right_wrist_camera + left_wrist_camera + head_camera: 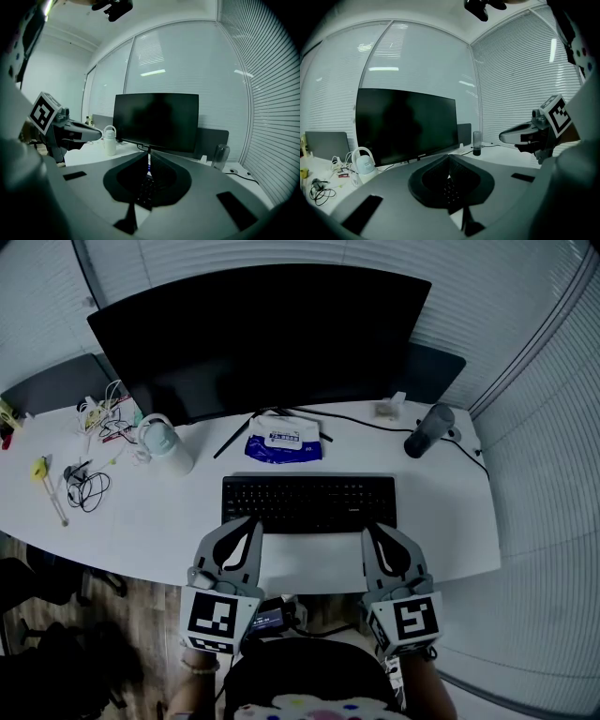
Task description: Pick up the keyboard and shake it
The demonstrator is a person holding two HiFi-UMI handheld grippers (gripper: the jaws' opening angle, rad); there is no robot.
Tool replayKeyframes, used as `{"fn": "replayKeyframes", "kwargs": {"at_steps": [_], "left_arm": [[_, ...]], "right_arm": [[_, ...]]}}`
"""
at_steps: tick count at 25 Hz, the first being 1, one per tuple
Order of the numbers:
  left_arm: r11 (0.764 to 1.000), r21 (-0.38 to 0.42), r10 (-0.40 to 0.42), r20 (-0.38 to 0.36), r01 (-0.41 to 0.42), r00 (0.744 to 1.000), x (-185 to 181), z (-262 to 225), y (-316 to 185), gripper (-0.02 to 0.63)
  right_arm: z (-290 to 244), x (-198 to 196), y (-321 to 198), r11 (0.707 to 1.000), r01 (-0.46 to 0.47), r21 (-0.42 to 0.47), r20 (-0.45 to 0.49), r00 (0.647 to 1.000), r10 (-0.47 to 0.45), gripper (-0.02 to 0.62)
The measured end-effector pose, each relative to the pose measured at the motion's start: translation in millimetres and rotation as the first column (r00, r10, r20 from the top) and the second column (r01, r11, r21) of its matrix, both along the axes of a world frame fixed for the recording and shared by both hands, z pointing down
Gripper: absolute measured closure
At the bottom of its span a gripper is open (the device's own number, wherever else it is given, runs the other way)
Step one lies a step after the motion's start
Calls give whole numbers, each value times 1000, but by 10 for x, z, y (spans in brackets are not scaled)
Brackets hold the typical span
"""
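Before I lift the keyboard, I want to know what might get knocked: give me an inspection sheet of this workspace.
Surface: white desk, curved near edge.
Job's things: black keyboard lies flat at centre, not lifted.
Clutter: blue wipes pack behind the keyboard; white jug at left; dark tumbler at right.
Grippers: left gripper and right gripper both shut, empty, tips at the keyboard's near edge.
Cables: loose tangle at left; black lead behind, running right.
Surroundings: dark monitor behind; blinds at right; wooden floor below.
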State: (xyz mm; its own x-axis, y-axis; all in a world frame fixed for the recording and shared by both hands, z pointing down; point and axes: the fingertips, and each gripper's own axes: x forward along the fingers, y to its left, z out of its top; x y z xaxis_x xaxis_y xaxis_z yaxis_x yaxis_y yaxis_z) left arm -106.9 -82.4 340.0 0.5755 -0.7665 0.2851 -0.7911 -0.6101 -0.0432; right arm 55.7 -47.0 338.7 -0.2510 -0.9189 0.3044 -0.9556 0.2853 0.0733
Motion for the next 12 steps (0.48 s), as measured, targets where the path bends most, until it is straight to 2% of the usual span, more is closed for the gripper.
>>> {"fn": "replayKeyframes", "kwargs": {"at_steps": [12], "left_arm": [[995,-83,-52,41,55,998,-255,299,-161,591]], "right_arm": [[64,-127,-194,999,32,-26,-18,999,-33,554]]}}
